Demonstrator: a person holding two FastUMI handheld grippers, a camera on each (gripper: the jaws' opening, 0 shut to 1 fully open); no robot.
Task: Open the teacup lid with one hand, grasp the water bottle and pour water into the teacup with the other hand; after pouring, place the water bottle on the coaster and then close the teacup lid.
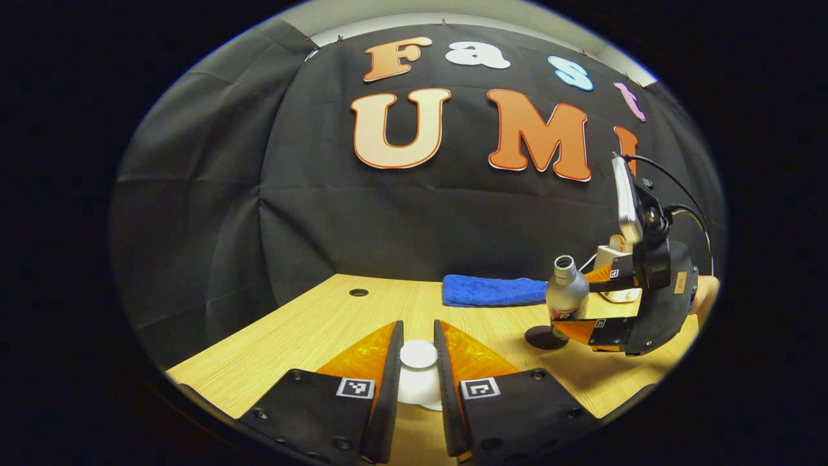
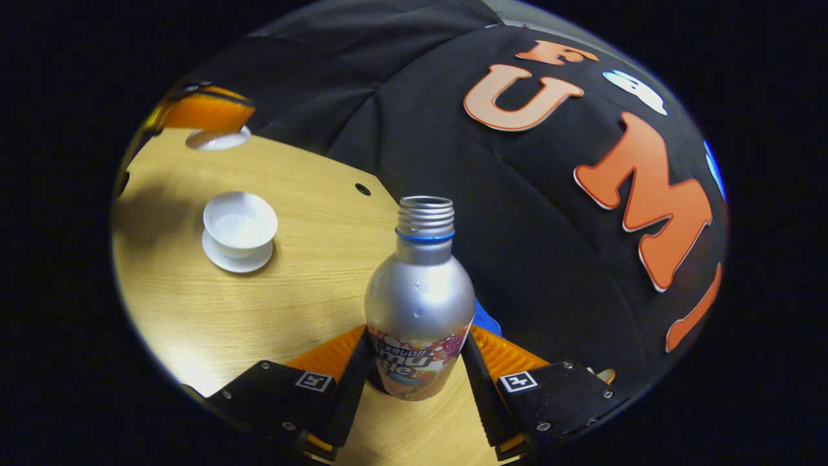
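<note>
Left gripper view, foreground: the left gripper (image 1: pixel 418 362) has its two black-padded fingers with orange backing clenched on the round white ceramic teacup lid (image 1: pixel 418 355), one pad pressing each side of it. The lid is lifted off the cup; the white piece directly below it cannot be made out. Beneath lies the light wooden bench (image 1: pixel 323 323).

Middle distance, toward the bench's right edge: the right gripper (image 1: pixel 585 299), black-bodied with orange fingers, grasps the silver metal water bottle (image 1: pixel 566 291). The bottle stands upright, uncapped, its base just above or touching the dark round coaster (image 1: pixel 543 337); which of the two cannot be told.

Far: a folded blue towel (image 1: pixel 493 290) lies along the bench's back edge, and a small round hole (image 1: pixel 358 292) sits near the back left corner.

Right gripper view, foreground: the right gripper (image 2: pixel 417 369) closes both pads on the printed lower body of the water bottle (image 2: pixel 419 304), whose threaded open neck carries a blue ring.

Farther off: the white ceramic teacup (image 2: pixel 240 223) stands uncovered on its white saucer (image 2: pixel 237 257) on the open bench (image 2: pixel 194 310), well apart from the bottle. Beyond it, the left gripper's orange finger (image 2: pixel 204 110) holds the teacup lid (image 2: pixel 218 138) raised above the bench's far edge.
</note>
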